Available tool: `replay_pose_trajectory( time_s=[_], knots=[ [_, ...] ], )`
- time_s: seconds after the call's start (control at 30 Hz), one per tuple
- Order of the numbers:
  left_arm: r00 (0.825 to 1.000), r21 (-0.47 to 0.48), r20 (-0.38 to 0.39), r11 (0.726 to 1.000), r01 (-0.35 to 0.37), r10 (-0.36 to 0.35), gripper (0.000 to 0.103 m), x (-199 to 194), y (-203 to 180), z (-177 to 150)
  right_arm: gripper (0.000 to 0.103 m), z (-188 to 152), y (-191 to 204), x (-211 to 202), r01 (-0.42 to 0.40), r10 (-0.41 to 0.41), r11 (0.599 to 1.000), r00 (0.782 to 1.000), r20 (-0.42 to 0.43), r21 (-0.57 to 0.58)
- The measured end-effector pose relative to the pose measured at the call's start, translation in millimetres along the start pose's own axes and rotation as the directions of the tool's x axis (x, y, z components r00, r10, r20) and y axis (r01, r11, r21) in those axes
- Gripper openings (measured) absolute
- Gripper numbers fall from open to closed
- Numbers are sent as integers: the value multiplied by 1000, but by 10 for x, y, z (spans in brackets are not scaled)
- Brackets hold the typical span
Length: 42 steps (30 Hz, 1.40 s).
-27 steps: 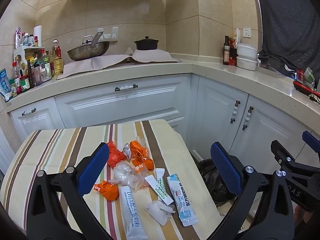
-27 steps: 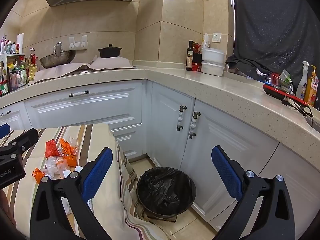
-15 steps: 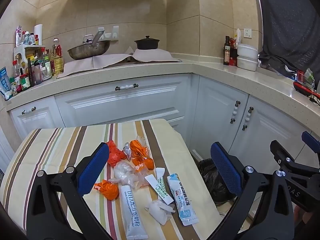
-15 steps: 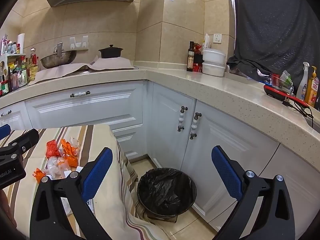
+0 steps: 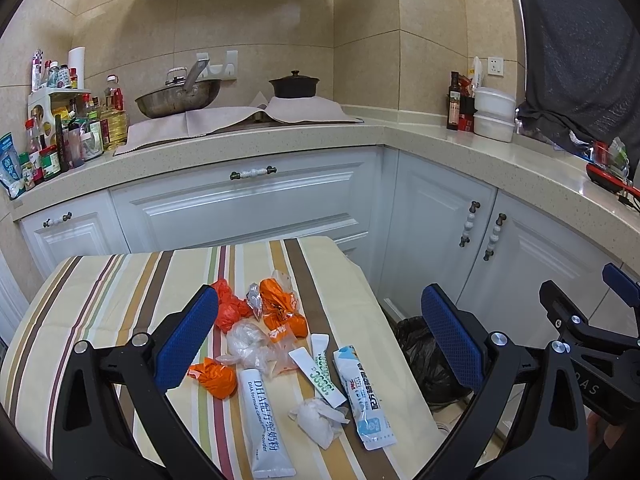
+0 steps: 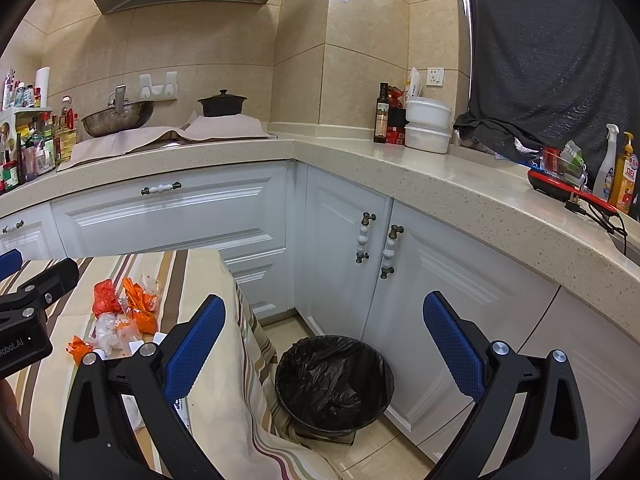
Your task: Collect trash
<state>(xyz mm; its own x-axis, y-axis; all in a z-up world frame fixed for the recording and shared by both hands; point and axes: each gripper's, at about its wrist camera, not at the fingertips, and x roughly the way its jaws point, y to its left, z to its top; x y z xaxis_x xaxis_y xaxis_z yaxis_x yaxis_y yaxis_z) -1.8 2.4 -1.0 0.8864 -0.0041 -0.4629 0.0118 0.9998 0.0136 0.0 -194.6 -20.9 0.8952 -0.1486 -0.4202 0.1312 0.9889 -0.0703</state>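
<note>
Trash lies on a striped tablecloth: orange wrappers, an orange wad, clear plastic, a white tube, sachets and a crumpled white tissue. My left gripper is open and empty above the pile. My right gripper is open and empty, above a bin with a black liner on the floor right of the table. The wrappers also show in the right wrist view.
White cabinets and an L-shaped counter surround the table. On the counter stand a wok, a black pot, bottles and white containers. The bin sits in a narrow gap between table and cabinets.
</note>
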Motion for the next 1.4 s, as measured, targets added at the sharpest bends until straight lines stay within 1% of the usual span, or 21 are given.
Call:
replay_pose_trajectory(
  time_s=[0.6,0.67,1.4],
  knots=[
    [1000,-4,-5,1000,5,-5,99,-6,-25,-43,96,-8,4,2,1,-1,1000,1000,0,0],
    [1000,-7,-6,1000,4,-4,99,48,-4,-93,97,-6,4,1,0,0,1000,1000,-1,0],
    [1000,-8,-9,1000,5,-5,99,50,-5,-82,97,-12,40,-2,-1,1,1000,1000,-2,1]
  ],
)
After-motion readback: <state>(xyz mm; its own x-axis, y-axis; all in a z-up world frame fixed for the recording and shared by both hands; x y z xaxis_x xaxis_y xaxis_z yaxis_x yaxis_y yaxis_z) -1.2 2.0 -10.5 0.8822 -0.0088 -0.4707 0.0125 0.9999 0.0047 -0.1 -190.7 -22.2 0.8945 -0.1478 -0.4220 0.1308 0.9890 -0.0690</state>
